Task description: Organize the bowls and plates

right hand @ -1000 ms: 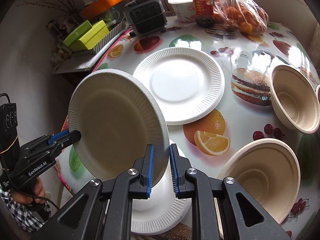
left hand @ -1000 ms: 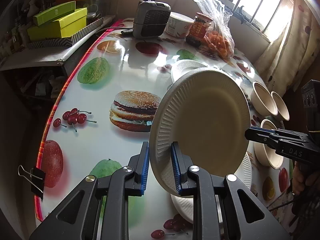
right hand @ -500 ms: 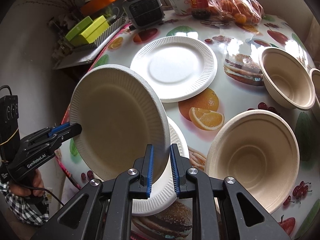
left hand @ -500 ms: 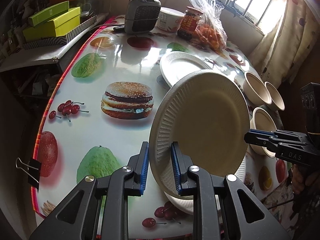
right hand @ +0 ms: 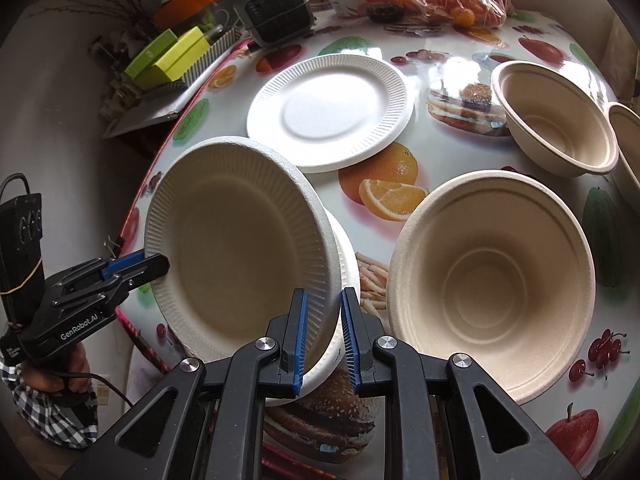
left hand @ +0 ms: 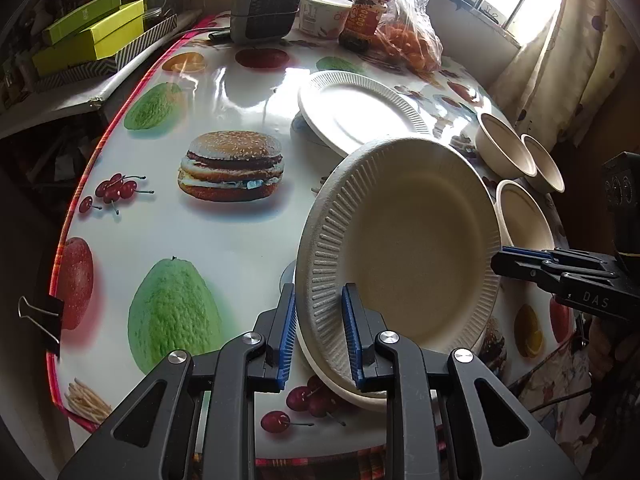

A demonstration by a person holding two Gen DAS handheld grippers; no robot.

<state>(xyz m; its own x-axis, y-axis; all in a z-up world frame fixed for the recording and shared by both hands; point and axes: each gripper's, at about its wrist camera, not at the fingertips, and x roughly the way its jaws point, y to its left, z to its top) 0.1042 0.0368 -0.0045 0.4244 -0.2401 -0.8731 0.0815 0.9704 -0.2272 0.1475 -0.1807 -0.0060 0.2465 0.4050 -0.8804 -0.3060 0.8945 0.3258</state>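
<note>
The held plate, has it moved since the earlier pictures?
Yes. The held plate has come down toward the white plate lying under it. Against the flat white plate farther back, it now sits lower and nearer the table edge.

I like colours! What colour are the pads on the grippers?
Blue pads, clearest in the right wrist view.

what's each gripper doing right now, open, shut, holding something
left gripper: shut on the rim of the tilted beige plate.
right gripper: shut on the opposite rim of that same plate.
</note>
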